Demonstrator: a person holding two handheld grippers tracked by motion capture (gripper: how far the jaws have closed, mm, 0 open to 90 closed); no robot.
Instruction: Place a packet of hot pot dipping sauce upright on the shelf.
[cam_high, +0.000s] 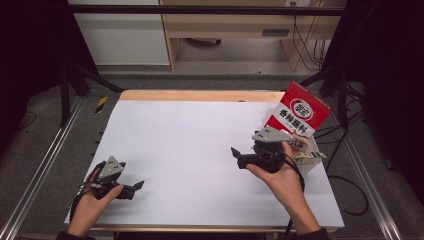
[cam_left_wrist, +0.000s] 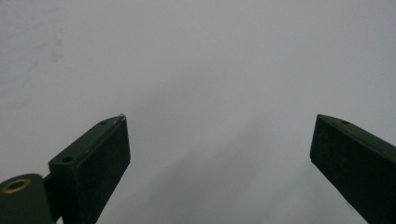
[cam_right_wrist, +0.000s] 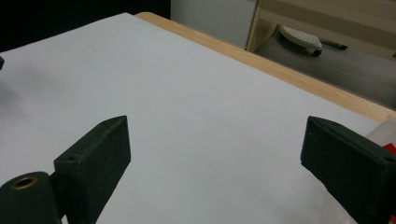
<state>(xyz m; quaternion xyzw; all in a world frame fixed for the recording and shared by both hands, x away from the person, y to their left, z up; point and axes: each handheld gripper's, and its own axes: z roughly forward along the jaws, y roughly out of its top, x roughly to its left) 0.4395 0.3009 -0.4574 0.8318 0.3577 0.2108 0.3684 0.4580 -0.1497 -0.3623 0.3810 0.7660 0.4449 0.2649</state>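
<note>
Lower left of the high view, the left tool (cam_high: 136, 188) sits low over the white surface (cam_high: 190, 150), held in the left hand (cam_high: 92, 200), its black tips pointing toward the middle of the frame. In the left gripper view its jaws stand wide apart, one at the lower left of the frame and one at the lower right, with bare white surface (cam_left_wrist: 219, 84) between them and nothing gripped.

Across the middle of the high view runs a broad white stretch, with a wooden edge (cam_high: 200, 95) along the far side.

Right of centre now: the right tool (cam_high: 235, 156) is held in the right hand (cam_high: 280, 175), tips aimed toward the left of the frame, grey plate on top. The right gripper view shows its jaws spread wide too, empty, looking over the surface (cam_right_wrist: 187, 116) toward the wooden edge (cam_right_wrist: 299, 77) in the upper right of the frame.

And the bag (cam_high: 299, 112), red and white with a round logo and printed characters, stands upright at the right edge of the surface, upper right of the high view, just behind the right tool. Whether the hand touches it, I cannot tell. A sliver of red and white (cam_right_wrist: 386, 135) peeks in at the right edge of the right gripper view, beside the right-hand jaw.
</note>
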